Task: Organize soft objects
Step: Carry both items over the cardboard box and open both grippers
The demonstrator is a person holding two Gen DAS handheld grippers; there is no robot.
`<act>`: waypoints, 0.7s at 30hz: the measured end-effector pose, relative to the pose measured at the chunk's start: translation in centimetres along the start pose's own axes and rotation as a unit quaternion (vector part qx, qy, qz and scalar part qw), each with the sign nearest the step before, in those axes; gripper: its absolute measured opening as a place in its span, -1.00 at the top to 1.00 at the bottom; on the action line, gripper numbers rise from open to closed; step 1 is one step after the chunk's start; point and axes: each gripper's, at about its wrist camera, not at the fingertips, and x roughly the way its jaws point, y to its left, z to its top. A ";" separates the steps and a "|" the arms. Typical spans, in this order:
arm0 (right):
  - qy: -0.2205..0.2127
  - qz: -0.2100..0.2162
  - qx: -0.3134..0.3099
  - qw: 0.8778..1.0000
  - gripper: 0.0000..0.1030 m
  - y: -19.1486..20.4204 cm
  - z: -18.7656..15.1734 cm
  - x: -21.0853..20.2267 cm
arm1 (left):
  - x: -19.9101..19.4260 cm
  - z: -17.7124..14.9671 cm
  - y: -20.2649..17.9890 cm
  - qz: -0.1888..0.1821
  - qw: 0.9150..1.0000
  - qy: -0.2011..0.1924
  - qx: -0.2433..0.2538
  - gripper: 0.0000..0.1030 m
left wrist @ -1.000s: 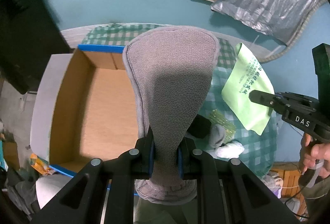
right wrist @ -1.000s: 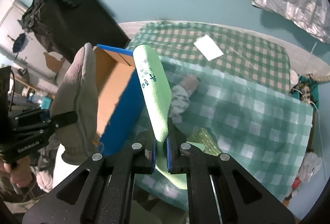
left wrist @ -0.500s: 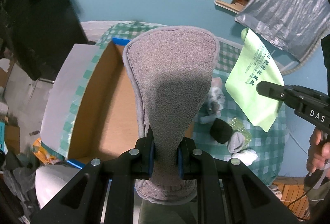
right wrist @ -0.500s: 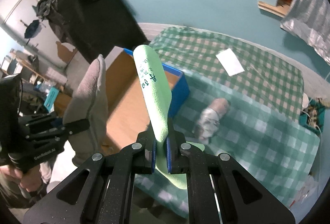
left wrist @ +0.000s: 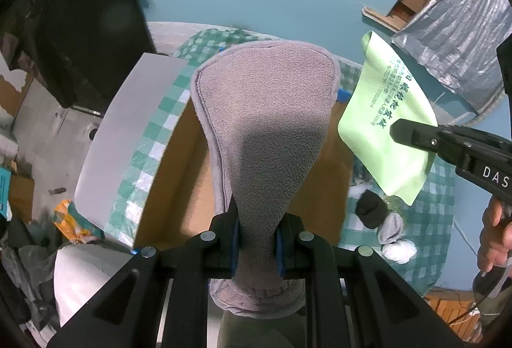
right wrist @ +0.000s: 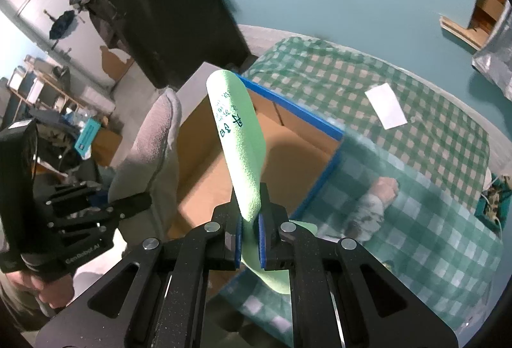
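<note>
Grey fleece insole, clamped by left gripper, hides the box floor; right gripper pinches green cloth

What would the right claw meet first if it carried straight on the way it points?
Probably the floor of the open cardboard box: the right claw, shut on the green cloth, points down into it, though depth is unclear.

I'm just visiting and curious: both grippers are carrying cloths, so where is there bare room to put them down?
The cardboard box shows a bare brown floor inside its blue-edged walls. On the checkered tablecloth, the stretch beyond the box around the white card is free. It is crowded beside the box's right wall, where the black sock, grey sock and white wad lie together.
</note>
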 end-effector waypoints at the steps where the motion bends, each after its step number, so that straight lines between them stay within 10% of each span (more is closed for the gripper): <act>1: 0.002 0.000 -0.002 1.000 0.86 0.2 0.1 0.3 | 0.3 0.0 0.3 0.001 1.000 0.002 -0.002 0.67; 16: 0.043 0.008 0.029 0.999 0.86 1.7 1.2 6.2 | 4.0 0.3 3.4 0.004 0.999 0.044 -0.010 0.60; 21: 0.046 -0.004 0.037 0.998 0.73 2.2 1.7 7.3 | 4.1 0.5 3.7 0.003 0.999 0.046 -0.012 0.14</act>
